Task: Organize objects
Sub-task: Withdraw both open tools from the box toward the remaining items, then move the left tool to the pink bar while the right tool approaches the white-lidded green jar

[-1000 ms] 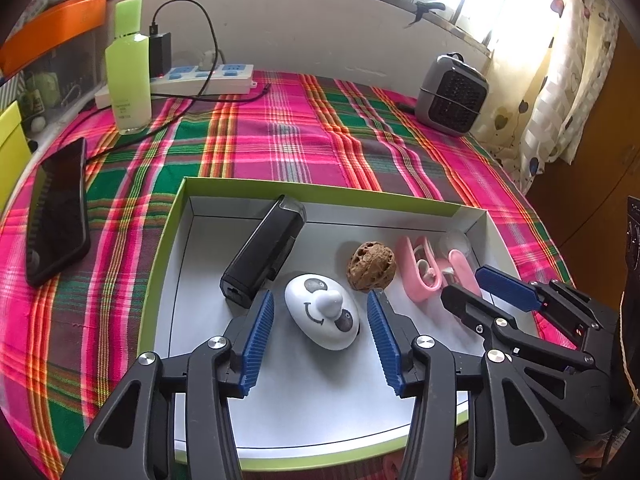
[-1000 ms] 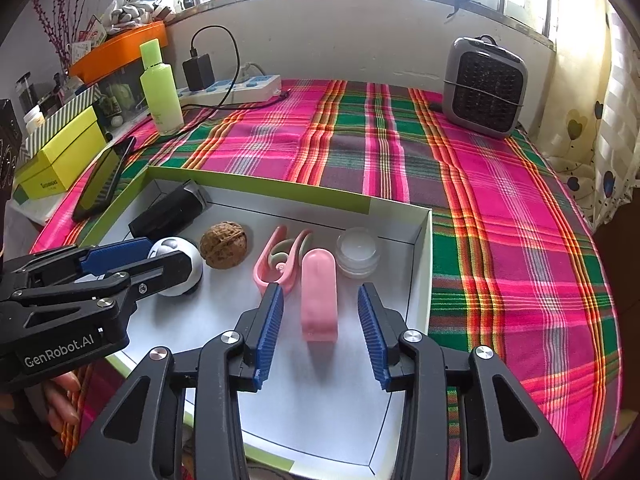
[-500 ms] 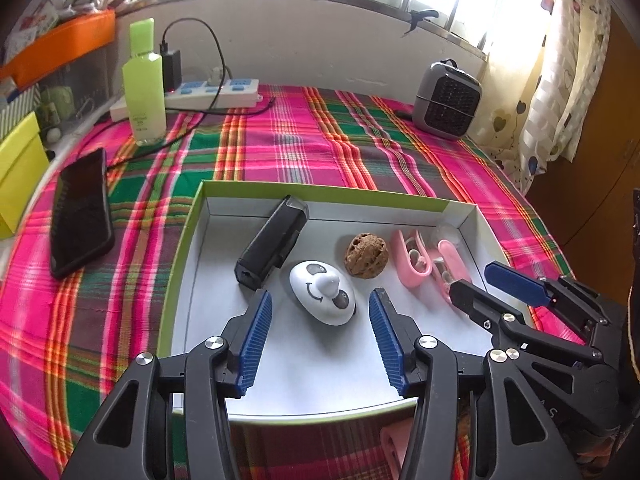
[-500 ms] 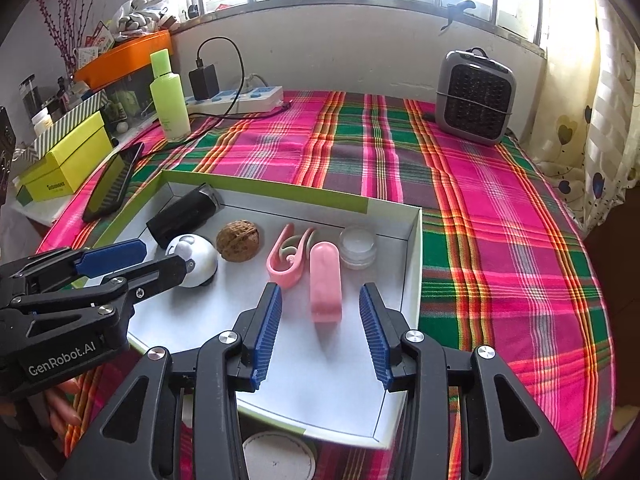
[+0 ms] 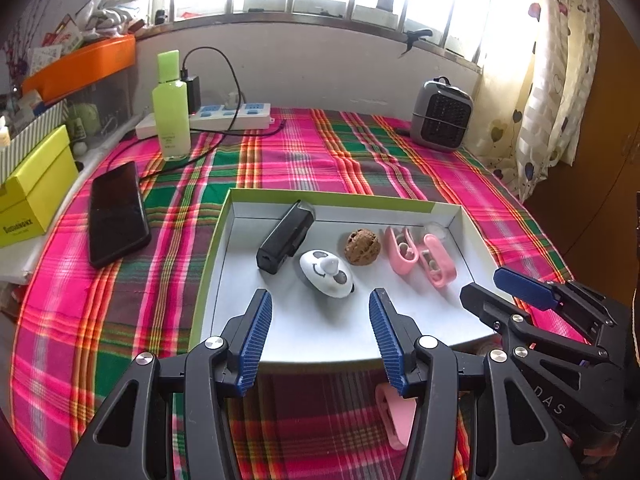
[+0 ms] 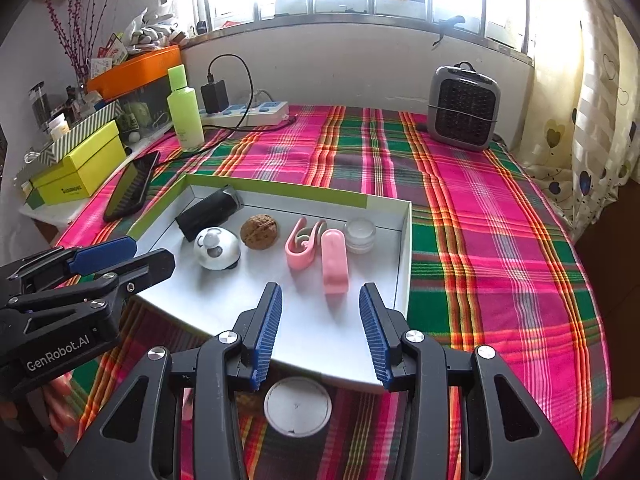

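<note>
the left gripper (image 5: pixel 320 336) and right gripper (image 6: pixel 320 330) hover with jaws apart and nothing between them, over the near edge of a shallow white tray (image 6: pixel 404 248) with a green outer rim. lined up inside: a black rectangular device (image 5: pixel 286 242), a white dome toy with a smiling face (image 5: pixel 327 273), a brown walnut (image 5: pixel 362 247), a pink clip (image 6: pixel 302 243), a pink case (image 6: pixel 335 261) and a small clear jar (image 6: pixel 360 235). outside the tray, on the pink-and-green plaid cloth (image 6: pixel 480 220), lie a round white lid (image 6: pixel 298 406) and another pink piece (image 5: pixel 394 416). a phone (image 5: pixel 116 212), green bottle (image 5: pixel 171 108), power strip (image 5: pixel 224 118) and small heater (image 6: pixel 464 106) sit beyond, under a bright window.
</note>
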Motion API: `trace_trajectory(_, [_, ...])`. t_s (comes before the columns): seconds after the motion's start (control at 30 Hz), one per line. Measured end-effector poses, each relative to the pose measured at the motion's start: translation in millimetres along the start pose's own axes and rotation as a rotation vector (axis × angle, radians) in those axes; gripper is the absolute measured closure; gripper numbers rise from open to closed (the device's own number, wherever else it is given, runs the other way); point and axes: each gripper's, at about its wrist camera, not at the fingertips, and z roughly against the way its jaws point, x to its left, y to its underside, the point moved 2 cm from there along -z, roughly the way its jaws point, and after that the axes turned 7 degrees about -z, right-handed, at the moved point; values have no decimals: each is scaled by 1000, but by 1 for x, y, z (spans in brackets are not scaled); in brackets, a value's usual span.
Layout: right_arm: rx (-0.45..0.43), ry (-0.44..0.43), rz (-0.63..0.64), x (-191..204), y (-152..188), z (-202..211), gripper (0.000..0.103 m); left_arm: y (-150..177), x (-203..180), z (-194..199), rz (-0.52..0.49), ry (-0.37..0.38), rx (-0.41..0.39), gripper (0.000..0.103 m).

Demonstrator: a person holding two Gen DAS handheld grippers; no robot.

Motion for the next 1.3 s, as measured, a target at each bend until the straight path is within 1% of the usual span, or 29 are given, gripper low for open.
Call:
trace_trajectory(0.07, [-6,-3,-4,0,3,5,61,3,-3,5,-8,-3,-5,53])
trace_trajectory(0.3, [-23,-10,-11,2,12,20,61,13,-10,20,-8,21,-16,53])
trace_trajectory(0.4, [-31,-12,-14,2,18,26,61,17,-11,23,-9,19,-14,53])
trace_trajectory(0.63, [-37,-21,-28,0,30,37,61,33,-11,33,-5,39,-12,53])
trace_trajectory(0.9, [-33,-20,-30,-4,43,42,61,49,-11,31,9,61,14,53])
trace_trajectory(1.3, [-10,-27,-37,-8,58,42,61,63,-25,21,4,148,60,53])
